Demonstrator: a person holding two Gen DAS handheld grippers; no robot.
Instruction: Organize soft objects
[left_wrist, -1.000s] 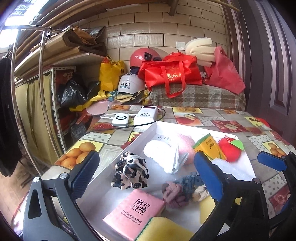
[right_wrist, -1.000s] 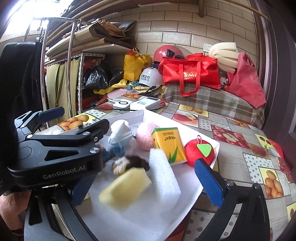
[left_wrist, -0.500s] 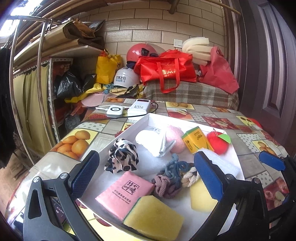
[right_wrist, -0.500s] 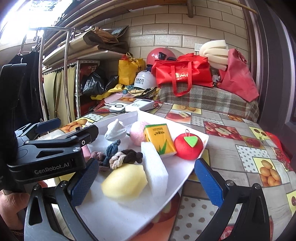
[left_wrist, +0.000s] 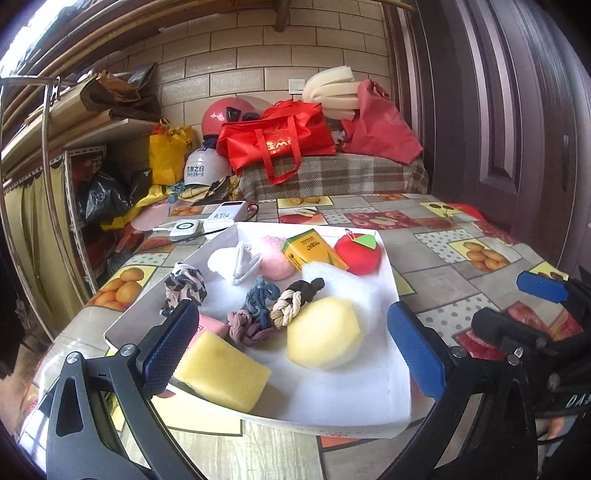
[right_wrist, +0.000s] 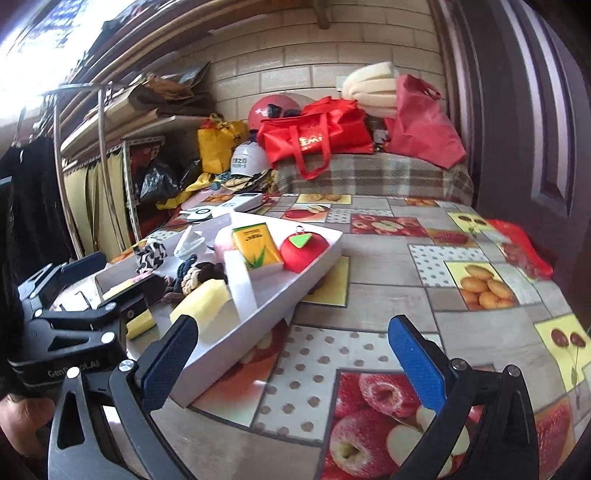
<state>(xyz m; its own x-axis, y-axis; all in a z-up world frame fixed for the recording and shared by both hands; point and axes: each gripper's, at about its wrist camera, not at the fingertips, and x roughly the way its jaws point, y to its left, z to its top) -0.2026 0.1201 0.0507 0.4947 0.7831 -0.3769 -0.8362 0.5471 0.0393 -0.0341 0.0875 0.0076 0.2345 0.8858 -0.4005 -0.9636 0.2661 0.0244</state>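
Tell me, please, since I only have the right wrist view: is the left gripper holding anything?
Observer: No. The left gripper is open and empty, over the near edge of the white tray.
Operator: What sits at the tray's near corner, behind that gripper's body?
Observer: A rectangular yellow sponge lies flat there.
Operator: Is anything else hidden beside it?
Observer: Yes. A pink tissue pack lies just behind the sponge, partly covered by the gripper's left finger.
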